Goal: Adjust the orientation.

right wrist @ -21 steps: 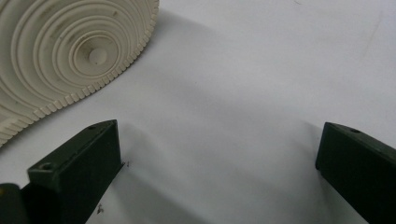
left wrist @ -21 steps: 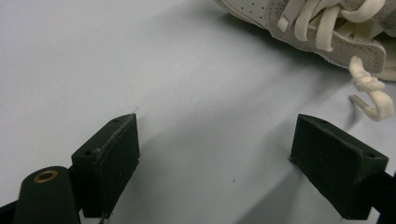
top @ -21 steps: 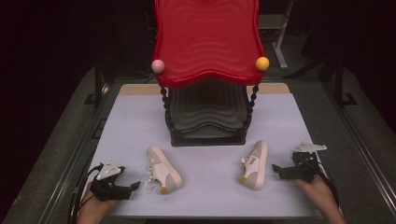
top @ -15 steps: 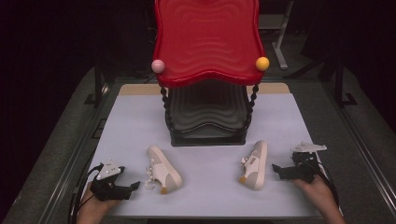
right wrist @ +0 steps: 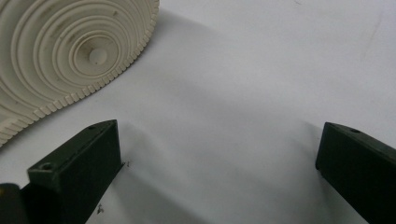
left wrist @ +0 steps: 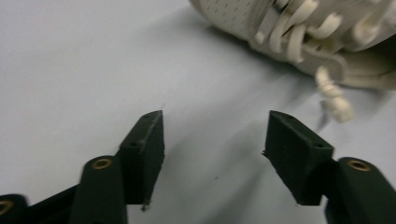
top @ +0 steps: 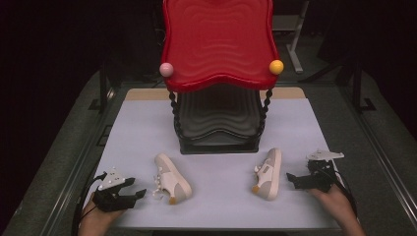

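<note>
Right tongs [right wrist: 219, 163] face sole [right wrist: 70, 56] (ribbed); laces [left wrist: 322, 56] leftward.

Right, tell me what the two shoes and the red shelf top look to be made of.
Left shoe: off-white perforated upper, probably leather or synthetic, matte, with cotton-like laces. Right shoe: lying on its side, its ribbed sole looks like moulded rubber. Red shelf top: glossy, rippled surface, likely moulded plastic, though lacquered wood is possible.

Legible text, labels, brands, numbers, signs: none. The two white shoes [top: 171, 178] [top: 267, 173], the red two-tier rack [top: 218, 44] and the pale surface [top: 226, 142] carry no readable marking; the shoe sole [right wrist: 60, 51] bears only ridged rings.
</note>
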Demonstrator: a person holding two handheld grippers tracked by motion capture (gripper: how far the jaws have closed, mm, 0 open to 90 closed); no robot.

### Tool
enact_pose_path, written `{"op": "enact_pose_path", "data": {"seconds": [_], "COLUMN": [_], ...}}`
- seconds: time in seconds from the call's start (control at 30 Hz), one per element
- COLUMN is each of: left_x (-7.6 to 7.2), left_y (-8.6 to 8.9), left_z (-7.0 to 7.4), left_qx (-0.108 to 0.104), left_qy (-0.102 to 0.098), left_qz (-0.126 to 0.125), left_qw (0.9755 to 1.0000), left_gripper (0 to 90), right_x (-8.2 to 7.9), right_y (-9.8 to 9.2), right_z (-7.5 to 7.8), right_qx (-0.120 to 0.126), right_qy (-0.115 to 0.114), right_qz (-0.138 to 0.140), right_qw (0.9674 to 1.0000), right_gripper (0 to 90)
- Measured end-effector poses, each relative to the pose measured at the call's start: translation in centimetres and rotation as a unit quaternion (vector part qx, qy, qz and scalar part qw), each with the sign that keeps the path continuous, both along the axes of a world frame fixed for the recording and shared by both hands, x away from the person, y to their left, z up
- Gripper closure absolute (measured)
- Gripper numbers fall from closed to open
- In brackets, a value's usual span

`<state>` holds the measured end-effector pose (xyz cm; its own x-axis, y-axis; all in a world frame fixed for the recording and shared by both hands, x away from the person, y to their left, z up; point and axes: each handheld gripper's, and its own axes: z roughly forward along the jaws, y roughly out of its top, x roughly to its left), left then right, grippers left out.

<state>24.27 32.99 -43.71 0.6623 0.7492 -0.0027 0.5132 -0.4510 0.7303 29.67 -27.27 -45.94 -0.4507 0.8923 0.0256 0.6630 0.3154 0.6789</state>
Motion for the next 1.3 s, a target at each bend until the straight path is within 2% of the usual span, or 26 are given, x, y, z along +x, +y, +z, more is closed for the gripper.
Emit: {"op": "enact_pose_path", "data": {"seconds": [0.13, 0.17, 0.2, 0.3, 0.33, 0.37, 0.4, 0.43, 0.5, 0.53, 0.63, 0.83, 0.93, 1.13, 1.3], "left_x": [-0.2, -0.3, -0.4, -0.9, -0.9, -1.1, -1.2, -1.4, -1.6, -1.6, -1.2, -0.2, -0.1, 0.3, 0.8], "left_y": [-0.3, -0.4, -0.5, -1.5, -1.5, -1.8, -2.2, -2.5, -3.6, -3.6, -4.4, -5.2, -5.9, -6.3, -6.7], "left_z": [0.5, 0.7, 0.9, 2.3, 2.3, 2.6, 2.9, 3.2, 3.9, 3.9, 4.2, 3.7, 3.4, 3.3, 3.3], "left_qx": [-0.011, -0.017, -0.02, -0.032, -0.032, -0.035, -0.038, -0.039, -0.036, -0.036, -0.048, -0.045, -0.036, -0.04, -0.053], "left_qy": [-0.002, -0.002, -0.002, -0.018, -0.018, -0.023, -0.029, -0.031, -0.042, -0.042, -0.055, -0.052, -0.049, -0.051, -0.053], "left_qz": [-0.013, -0.02, -0.022, -0.041, -0.041, -0.045, -0.051, -0.058, -0.059, -0.059, -0.061, -0.068, -0.076, -0.081, -0.086], "left_qw": [0.9999, 0.9997, 0.9996, 0.9985, 0.9985, 0.9981, 0.9976, 0.9971, 0.9967, 0.9967, 0.9955, 0.9953, 0.9953, 0.9946, 0.9935], "left_gripper": [53.6, 53.6, 63.9, 74.9, 79.2, 79.2, 87.4, 90.0, 90.0, 90.0, 90.0, 90.0, 90.0, 90.0, 90.0], "right_x": [0.0, 0.0, 0.0, 0.0, 0.0, 0.0, 0.0, 0.0, 0.0, 0.0, 0.0, 0.0, 0.0, 0.0, 0.0], "right_y": [0.0, 0.0, 0.0, 0.0, 0.0, 0.0, 0.0, 0.0, 0.0, 0.0, 0.0, 0.0, 0.0, 0.0, 0.0], "right_z": [0.0, 0.0, 0.0, 0.0, 0.0, 0.0, 0.0, 0.0, 0.0, 0.0, 0.0, 0.0, 0.0, 0.0, 0.0], "right_qx": [0.0, 0.0, 0.0, -0.001, -0.001, -0.001, -0.001, -0.001, -0.001, -0.001, -0.001, -0.001, -0.001, -0.001, -0.002], "right_qy": [0.0, 0.0, 0.0, -0.001, -0.001, -0.001, -0.001, -0.001, -0.001, -0.001, 0.0, 0.0, -0.001, -0.001, -0.001], "right_qz": [0.0, 0.0, 0.0, 0.001, 0.001, 0.001, 0.001, 0.001, 0.0, 0.0, 0.001, 0.0, 0.001, 0.001, 0.001], "right_qw": [1.0, 1.0, 1.0, 1.0, 1.0, 1.0, 1.0, 1.0, 1.0, 1.0, 1.0, 1.0, 1.0, 1.0, 1.0], "right_gripper": [0.0, 0.0, 0.0, 0.0, 0.0, 0.0, 0.0, 0.0, 0.0, 0.0, 0.0, 0.0, 0.0, 0.0, 0.0]}}
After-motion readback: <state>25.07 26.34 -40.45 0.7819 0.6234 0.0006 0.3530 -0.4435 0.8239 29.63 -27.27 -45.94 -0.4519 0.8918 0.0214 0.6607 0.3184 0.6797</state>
